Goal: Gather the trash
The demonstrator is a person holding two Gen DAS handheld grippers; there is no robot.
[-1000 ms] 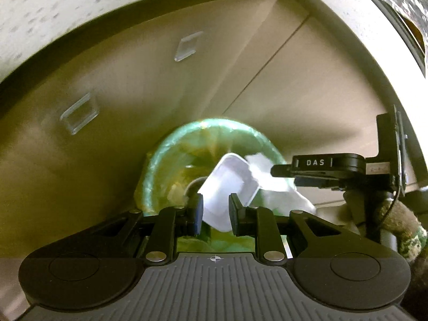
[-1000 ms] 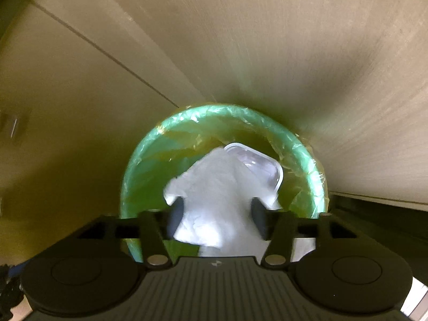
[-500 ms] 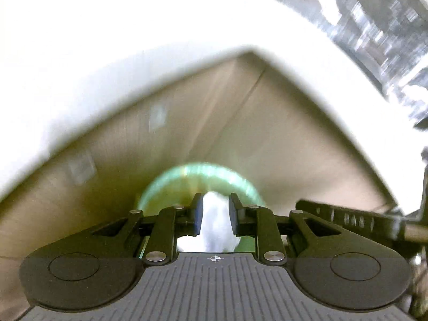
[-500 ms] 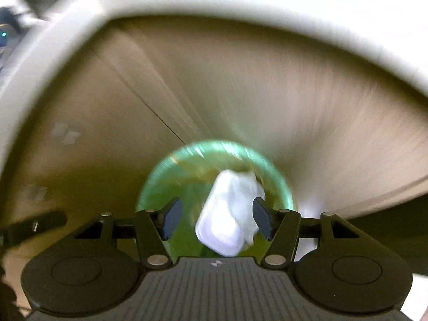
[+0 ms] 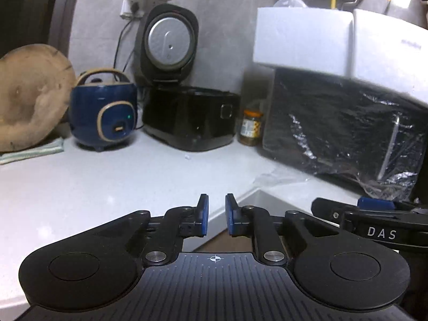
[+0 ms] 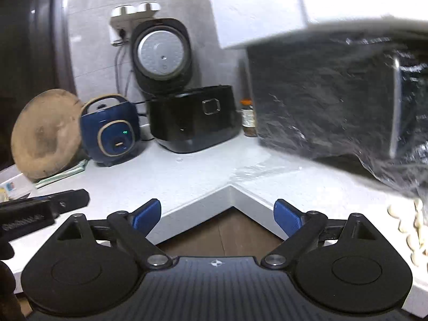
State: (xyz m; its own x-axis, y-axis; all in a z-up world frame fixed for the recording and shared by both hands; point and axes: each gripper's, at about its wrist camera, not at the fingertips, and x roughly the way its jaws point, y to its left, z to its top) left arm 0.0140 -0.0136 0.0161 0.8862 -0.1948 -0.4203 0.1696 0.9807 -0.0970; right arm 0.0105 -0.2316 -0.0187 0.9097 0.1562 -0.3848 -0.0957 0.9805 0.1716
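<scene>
No bin and no trash show between the jaws in either view. My left gripper [image 5: 215,203] hovers over the white countertop's [image 5: 107,187] front edge; its blue pads [image 5: 203,214] stand a narrow gap apart and are closing, with nothing between them. My right gripper [image 6: 217,206] hangs over the counter's inner corner [image 6: 231,187], its jaws spreading wide and empty. Each gripper shows at the edge of the other's view: the right gripper [image 5: 374,224] and the left gripper [image 6: 53,203]. A small white scrap [image 5: 187,157] lies on the counter.
At the back stand a blue rice cooker [image 5: 104,112], a black cooker with its lid up [image 5: 192,117], a jar [image 5: 250,128] and a round wooden board [image 5: 29,96]. A plastic-wrapped black appliance [image 5: 347,133] carries white boxes [image 5: 302,40]. Pale cloves [image 6: 412,230] lie at the right.
Both grippers rose from over the green-lined bin, under the counter, to countertop level. The white trash they held stayed in the bin. The left jaws narrowed; the right jaws widened.
</scene>
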